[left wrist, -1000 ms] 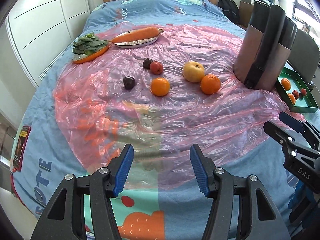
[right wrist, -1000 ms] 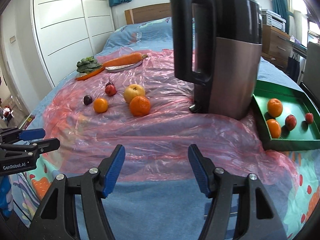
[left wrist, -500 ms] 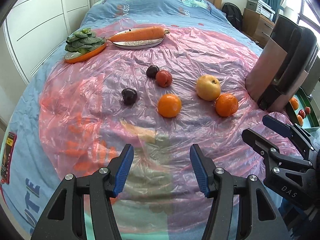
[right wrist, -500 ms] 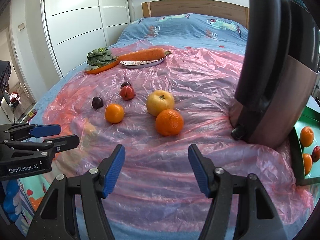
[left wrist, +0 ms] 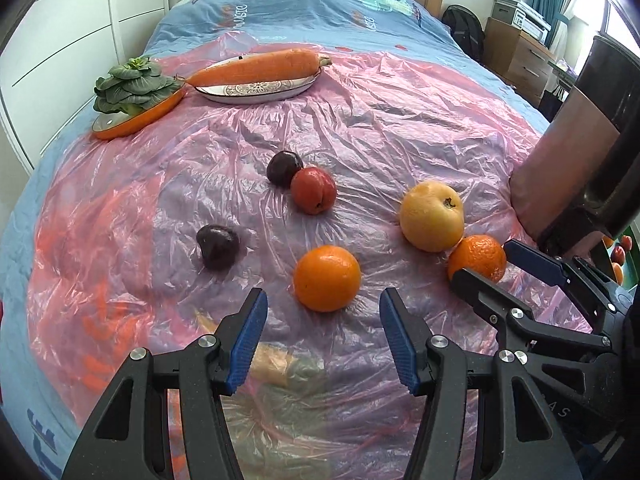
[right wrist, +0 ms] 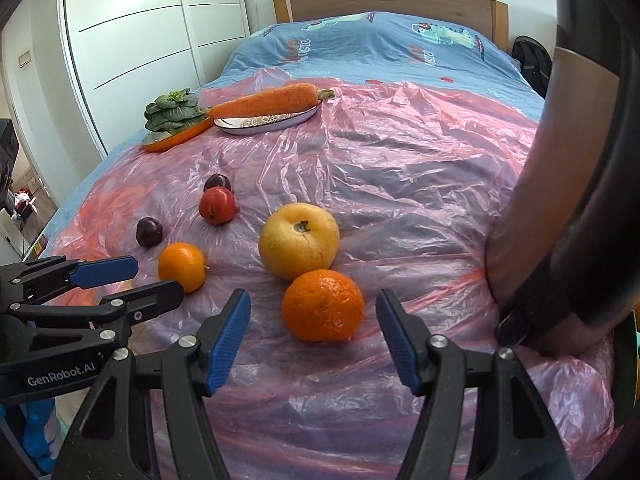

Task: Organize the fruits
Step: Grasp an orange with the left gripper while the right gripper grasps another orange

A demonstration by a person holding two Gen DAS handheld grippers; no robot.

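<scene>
Left wrist view: the left gripper (left wrist: 323, 320) tilts down over a crinkled pink plastic sheet (left wrist: 380, 128) on a bed, jaws parted and empty, a smooth round orange (left wrist: 327, 278) just ahead of them. Only here, a green tray (left wrist: 622, 256) shows past a tall brown-and-black appliance (left wrist: 576, 160). Right wrist view: the right gripper (right wrist: 313, 330) likewise stands open, holding nothing, a bumpy round tangerine (right wrist: 323, 305) between its tips, touching a yellow apple (right wrist: 299, 240) behind it.
</scene>
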